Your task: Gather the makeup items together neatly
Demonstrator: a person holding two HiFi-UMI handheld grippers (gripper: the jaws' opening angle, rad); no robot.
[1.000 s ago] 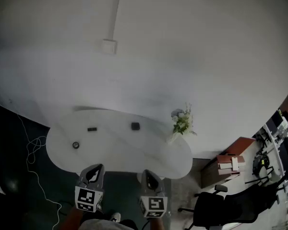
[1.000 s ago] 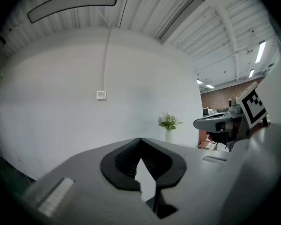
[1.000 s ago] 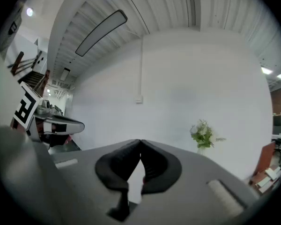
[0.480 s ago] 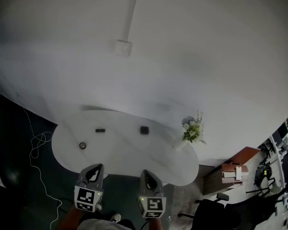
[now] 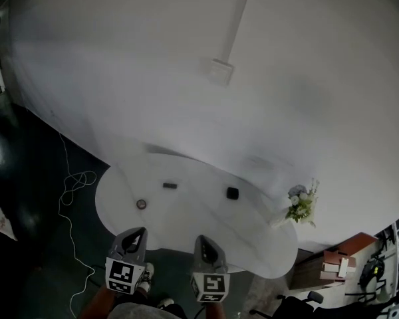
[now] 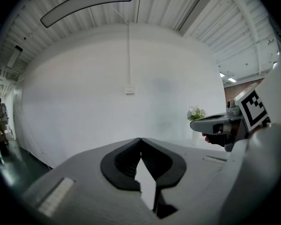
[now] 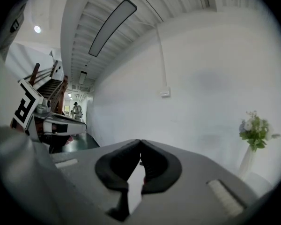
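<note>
A white oval table (image 5: 186,228) stands against the wall, and three small dark makeup items lie on it: a round one (image 5: 141,204) at the left, a flat one (image 5: 169,185) behind it, and a squarish one (image 5: 233,193) further right. My left gripper (image 5: 134,235) and right gripper (image 5: 205,242) hover side by side at the table's near edge, well short of the items. Each is shut and holds nothing. In the left gripper view the left gripper (image 6: 140,140) has its jaw tips touching. The right gripper (image 7: 140,142) shows the same in its own view.
A vase of flowers (image 5: 298,206) stands at the table's right end. A white cable (image 5: 70,193) trails over the dark floor to the left. A brown cabinet (image 5: 339,264) and a chair (image 5: 299,303) are at the lower right. A person (image 7: 76,109) stands far down the corridor.
In the head view the table, its items and the flowers have slid to the right and slightly down. Both grippers keep their place at the bottom edge and stay shut.
</note>
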